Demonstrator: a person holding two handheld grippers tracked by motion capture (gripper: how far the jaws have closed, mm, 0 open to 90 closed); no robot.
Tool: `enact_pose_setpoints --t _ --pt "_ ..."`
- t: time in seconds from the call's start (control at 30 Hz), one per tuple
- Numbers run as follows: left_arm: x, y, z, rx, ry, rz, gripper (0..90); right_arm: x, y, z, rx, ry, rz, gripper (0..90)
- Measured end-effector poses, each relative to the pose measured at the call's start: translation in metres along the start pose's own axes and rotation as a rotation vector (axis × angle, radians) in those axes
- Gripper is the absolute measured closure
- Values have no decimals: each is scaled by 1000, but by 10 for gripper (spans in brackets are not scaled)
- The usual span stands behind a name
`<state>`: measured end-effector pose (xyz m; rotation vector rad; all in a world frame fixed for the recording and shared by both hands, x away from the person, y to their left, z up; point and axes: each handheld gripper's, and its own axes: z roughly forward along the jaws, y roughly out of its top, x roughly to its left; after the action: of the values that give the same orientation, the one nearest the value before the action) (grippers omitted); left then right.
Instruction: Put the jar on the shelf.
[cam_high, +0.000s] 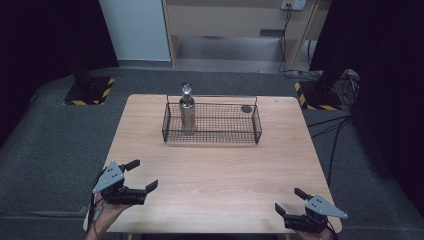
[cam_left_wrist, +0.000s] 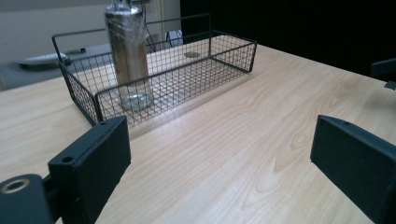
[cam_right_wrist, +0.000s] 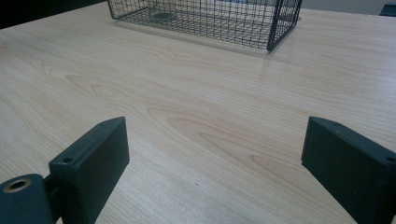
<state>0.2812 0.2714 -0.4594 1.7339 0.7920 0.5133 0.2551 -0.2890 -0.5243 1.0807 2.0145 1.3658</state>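
A black wire basket (cam_high: 212, 141) (cam_left_wrist: 233, 52) (cam_right_wrist: 275, 28) stands at the back middle of the wooden table (cam_high: 215, 175). Upright in its left end is a metallic bottle (cam_high: 187, 112) (cam_left_wrist: 127, 51) with a pourer top. A small dark round disc (cam_high: 246, 108) (cam_left_wrist: 191, 54) lies in the basket's far right corner. My left gripper (cam_high: 142, 174) (cam_left_wrist: 219, 154) hovers open at the table's front left corner, jaws wide apart and empty. At the front right corner my right gripper (cam_high: 290, 200) (cam_right_wrist: 215, 154) is open too, with nothing between its jaws.
Bare tabletop lies between the grippers and the basket. Beyond the table are grey floor (cam_high: 50, 135), two stand bases with yellow-black tape (cam_high: 90, 91) (cam_high: 320, 95), trailing cables (cam_high: 335, 130) at the right, and a wooden cabinet (cam_high: 235, 30) at the back.
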Motion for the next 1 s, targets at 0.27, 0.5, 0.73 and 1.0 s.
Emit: enact_pose_setpoints --t 0.27,0.5,0.73,1.0 --pt "0 -23 -6 1 -6 -42 39 0 0 0 1 -3 1 77" --pt "-1 -39 -5 13 -19 -67 39 0 0 1 3 -5 -1 78" --pt "0 -50 -1 14 -39 -82 41 0 0 1 5 -7 1 79" --pt "-1 -62 3 43 -59 -84 43 0 0 1 4 -8 -5 80"
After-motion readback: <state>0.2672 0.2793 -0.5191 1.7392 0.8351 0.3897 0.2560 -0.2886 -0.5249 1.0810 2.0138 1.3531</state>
